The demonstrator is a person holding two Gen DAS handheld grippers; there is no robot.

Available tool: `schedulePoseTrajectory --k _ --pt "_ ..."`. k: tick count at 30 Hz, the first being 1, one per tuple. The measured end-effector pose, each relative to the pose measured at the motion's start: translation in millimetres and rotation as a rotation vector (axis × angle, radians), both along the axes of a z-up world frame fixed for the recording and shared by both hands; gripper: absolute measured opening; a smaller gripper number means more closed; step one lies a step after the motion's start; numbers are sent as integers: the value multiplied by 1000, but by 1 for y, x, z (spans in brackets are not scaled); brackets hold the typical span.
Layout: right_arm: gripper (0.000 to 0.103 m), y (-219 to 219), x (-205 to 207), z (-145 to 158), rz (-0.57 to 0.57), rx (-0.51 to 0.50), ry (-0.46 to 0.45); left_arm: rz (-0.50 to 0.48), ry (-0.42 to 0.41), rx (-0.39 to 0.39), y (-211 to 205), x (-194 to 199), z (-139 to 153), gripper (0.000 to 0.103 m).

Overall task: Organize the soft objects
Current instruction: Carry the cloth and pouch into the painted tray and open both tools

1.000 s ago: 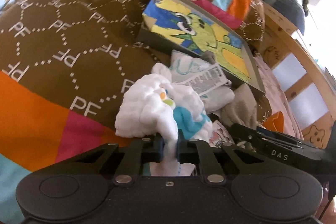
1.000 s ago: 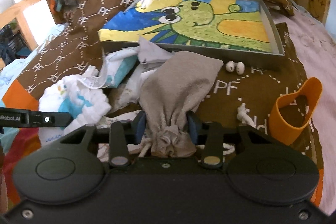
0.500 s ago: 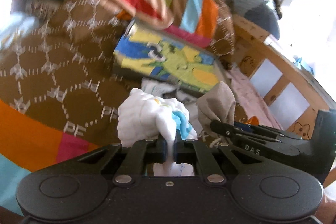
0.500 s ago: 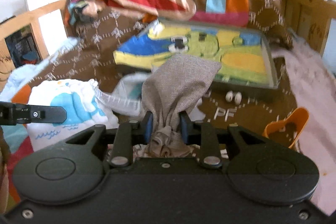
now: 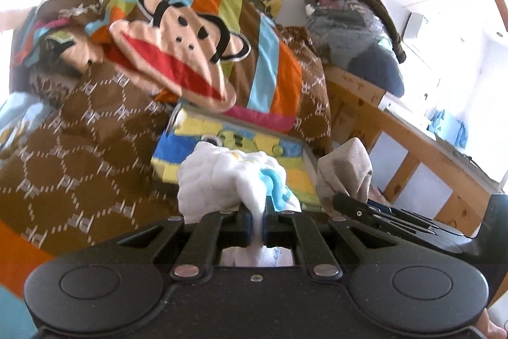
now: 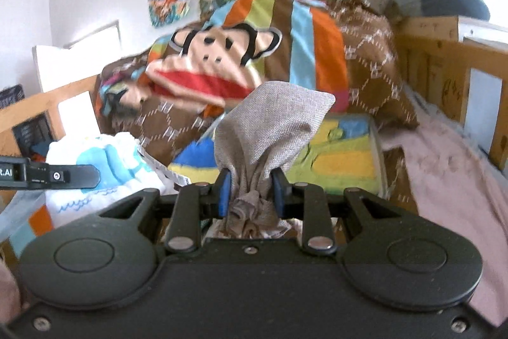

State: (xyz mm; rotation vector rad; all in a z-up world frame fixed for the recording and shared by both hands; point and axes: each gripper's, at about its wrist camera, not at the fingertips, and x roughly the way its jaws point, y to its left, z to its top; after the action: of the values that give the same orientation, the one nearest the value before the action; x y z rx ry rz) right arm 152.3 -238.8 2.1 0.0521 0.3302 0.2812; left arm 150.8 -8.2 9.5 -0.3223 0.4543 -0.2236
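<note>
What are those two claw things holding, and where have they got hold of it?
The left gripper pinches a white and blue cloth by a bunched fold. The right gripper clamps a grey fabric pouch at its gathered neck.

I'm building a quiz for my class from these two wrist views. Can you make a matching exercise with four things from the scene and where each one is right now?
Things
1. fluffy white cloth with blue print
2. beige woven fabric pouch
3. monkey-face cushion
4. tray with green cartoon picture

Places
A. clamped in the right gripper
B. lying on the brown patterned blanket, below the cushion
C. clamped in the left gripper
D. propped up at the back of the bed

Pairs: 1-C, 2-A, 3-D, 4-B
</note>
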Motion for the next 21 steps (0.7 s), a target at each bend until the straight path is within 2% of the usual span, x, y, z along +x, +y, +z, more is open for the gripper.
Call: schedulePoseTrajectory --k 5,12,16,18,21 --pt "20 -21 38 16 -36 45 -39 -8 -34 12 -9 41 10 6" --pt "20 -59 129 19 -107 118 -93 0 -62 31 -20 120 10 6" --pt "20 -66 173 -1 -138 109 -99 7 -65 43 -26 170 -1 6" --pt "20 -71 191 -15 -147 122 -78 7 -60 44 -30 192 -9 6" --pt "20 -71 214 -36 -153 82 -30 8 -49 49 -37 222 -24 6"
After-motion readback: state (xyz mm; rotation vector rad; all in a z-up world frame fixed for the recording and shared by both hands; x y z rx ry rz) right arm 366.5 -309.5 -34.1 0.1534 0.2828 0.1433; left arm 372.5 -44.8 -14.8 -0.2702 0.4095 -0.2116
